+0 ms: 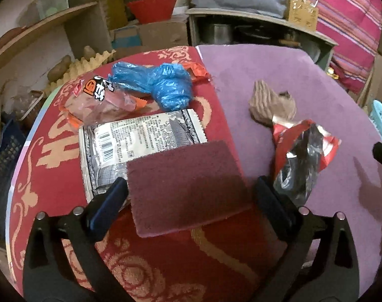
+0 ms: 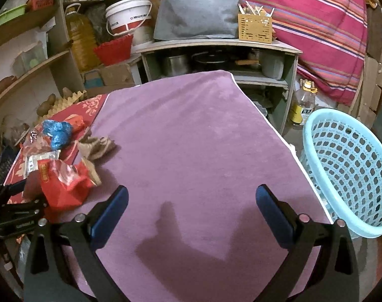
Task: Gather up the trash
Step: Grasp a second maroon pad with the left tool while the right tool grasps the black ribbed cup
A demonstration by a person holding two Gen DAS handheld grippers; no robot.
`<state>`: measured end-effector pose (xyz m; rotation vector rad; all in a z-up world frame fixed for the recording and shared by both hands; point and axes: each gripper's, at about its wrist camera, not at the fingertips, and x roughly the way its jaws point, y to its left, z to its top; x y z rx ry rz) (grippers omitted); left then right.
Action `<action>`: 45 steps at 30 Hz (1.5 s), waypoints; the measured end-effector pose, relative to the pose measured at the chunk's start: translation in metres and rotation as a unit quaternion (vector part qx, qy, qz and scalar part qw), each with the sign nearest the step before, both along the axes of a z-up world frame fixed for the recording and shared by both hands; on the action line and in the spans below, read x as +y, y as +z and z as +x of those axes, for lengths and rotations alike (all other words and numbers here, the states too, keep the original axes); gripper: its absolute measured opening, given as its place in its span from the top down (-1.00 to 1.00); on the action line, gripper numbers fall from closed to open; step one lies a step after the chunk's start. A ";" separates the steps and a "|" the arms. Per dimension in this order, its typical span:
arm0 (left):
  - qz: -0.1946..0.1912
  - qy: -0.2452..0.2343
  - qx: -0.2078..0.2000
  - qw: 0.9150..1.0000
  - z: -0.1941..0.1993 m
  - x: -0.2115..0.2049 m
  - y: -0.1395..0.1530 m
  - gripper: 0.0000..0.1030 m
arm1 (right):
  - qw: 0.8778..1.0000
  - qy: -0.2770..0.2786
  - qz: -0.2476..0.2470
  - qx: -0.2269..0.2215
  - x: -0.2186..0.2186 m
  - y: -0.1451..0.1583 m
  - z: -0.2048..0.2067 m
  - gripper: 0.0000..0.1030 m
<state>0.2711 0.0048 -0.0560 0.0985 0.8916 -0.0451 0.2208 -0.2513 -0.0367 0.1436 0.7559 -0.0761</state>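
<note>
Nearest, the left tool (image 1: 189,193) is hanging with its fingers spread on either side of a maroon scouring pad (image 1: 188,188) lying flat on the table (image 1: 266,75), gripping nothing, while the right tool (image 2: 191,201) is likewise gaping wide over bare purple cloth (image 2: 191,125). Just beyond the pad, a grey-printed white wrapper (image 1: 140,138) is showing a barcode and small unreadable text, with a torn red foil packet (image 1: 301,156) lying to its right. Farther back, a clear orange-edged packet (image 1: 102,100), a crumpled blue plastic bag (image 1: 160,83) and a brown scrap (image 1: 269,100) are lying near together, and a light blue basket (image 2: 349,171) is standing beside the table's right edge.
</note>
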 end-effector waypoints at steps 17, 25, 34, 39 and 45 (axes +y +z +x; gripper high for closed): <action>-0.010 -0.008 -0.027 1.000 -0.031 0.024 0.025 -0.67 | 0.999 0.039 -0.013 -0.021 0.037 0.026 -0.025 -0.92; 0.006 -0.003 -0.076 0.997 -0.083 0.059 0.047 -0.67 | 0.998 0.060 -0.023 -0.020 0.090 0.024 -0.062 -0.92; -0.004 0.033 -0.077 0.997 -0.107 0.115 0.044 -0.67 | 0.997 0.080 -0.017 -0.003 0.156 0.012 -0.085 -0.92; -0.015 0.046 -0.087 0.995 -0.113 0.137 0.049 -0.67 | 0.996 0.073 -0.048 0.010 0.180 0.000 -0.083 -0.92; -0.018 0.055 -0.078 0.995 -0.112 0.150 0.042 -0.67 | 0.995 0.078 -0.051 0.026 0.186 -0.003 -0.081 -0.91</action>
